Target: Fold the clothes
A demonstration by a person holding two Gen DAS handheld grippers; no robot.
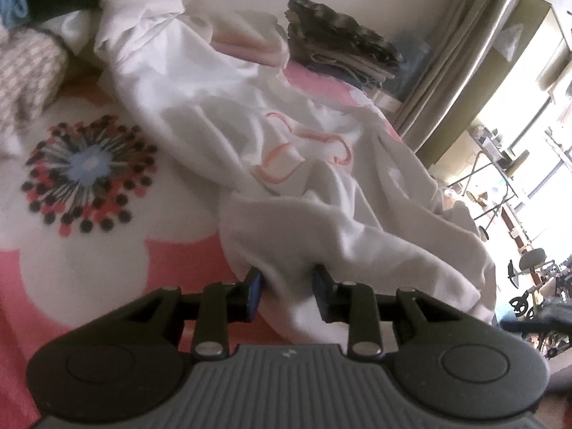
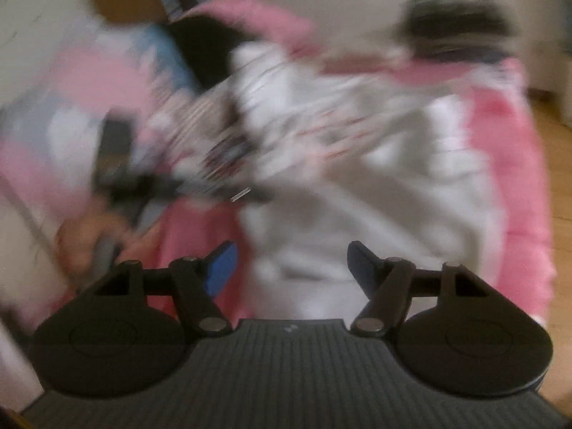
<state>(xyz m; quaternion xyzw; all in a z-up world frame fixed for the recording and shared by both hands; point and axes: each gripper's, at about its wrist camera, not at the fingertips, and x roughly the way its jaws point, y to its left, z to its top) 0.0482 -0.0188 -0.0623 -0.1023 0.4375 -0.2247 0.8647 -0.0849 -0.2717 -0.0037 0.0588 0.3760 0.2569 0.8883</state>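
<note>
A: Left gripper [image 1: 287, 287] first. Its blue-padded fingers [image 1: 254, 289] are clamped on a bunched edge of the white garment [image 1: 257, 143], cloth pinched between them.

B: Garment condition?

A: Crumpled, unfolded, spread diagonally across the pink floral bedspread [image 1: 71, 250]. Thin pink outline print near its middle; deep creases running toward the far end. Fabric looks soft, slightly glossy.

B: Right gripper [image 2: 291, 268]?

A: Fingers wide apart, nothing between them, poised over the same white garment [image 2: 357, 193]. That view is heavily motion-blurred; contact cannot be told.

B: Surroundings?

A: Stack of folded clothes [image 1: 343, 46] at the bed's far side, dark patterned piece on top. Curtain [image 1: 464, 43] beyond.
</note>
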